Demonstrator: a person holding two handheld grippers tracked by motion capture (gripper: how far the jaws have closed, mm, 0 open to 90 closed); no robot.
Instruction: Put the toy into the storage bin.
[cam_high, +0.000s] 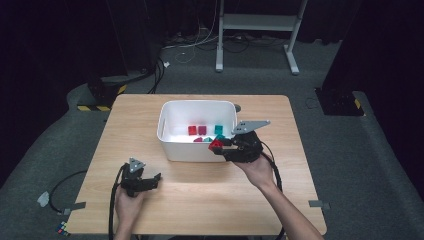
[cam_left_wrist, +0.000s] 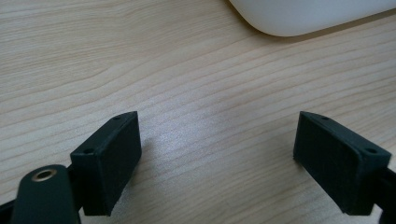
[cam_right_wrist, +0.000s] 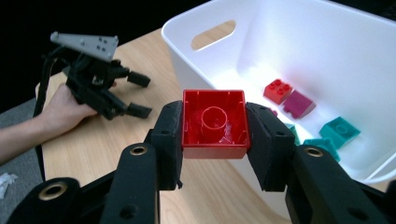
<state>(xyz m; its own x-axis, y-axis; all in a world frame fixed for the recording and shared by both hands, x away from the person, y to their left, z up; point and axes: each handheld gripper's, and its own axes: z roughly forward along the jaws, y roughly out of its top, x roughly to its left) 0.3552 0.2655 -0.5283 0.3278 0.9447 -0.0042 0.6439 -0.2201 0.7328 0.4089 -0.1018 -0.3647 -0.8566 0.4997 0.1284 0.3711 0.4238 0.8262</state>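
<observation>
My right gripper (cam_right_wrist: 215, 126) is shut on a red brick (cam_right_wrist: 215, 122), its hollow underside facing the camera, held over the near rim of the white bin (cam_right_wrist: 187, 56). From above, the same red brick (cam_high: 216, 145) hangs at the front right corner of the bin (cam_high: 167, 142). Inside the bin lie a red brick (cam_right_wrist: 277, 90), a magenta brick (cam_right_wrist: 299, 103) and teal bricks (cam_right_wrist: 340, 131). My left gripper (cam_high: 155, 181) rests low over the bare wooden table (cam_high: 200, 200) at the front left, open with nothing between its pads (cam_left_wrist: 109, 161).
The bin's rounded white corner (cam_left_wrist: 303, 18) lies just beyond the left gripper. Cables trail from both grippers off the table's near edge. A white stand (cam_high: 257, 22) and black cloth lie behind the table, and bits of tape (cam_high: 45, 199) sit on the grey floor.
</observation>
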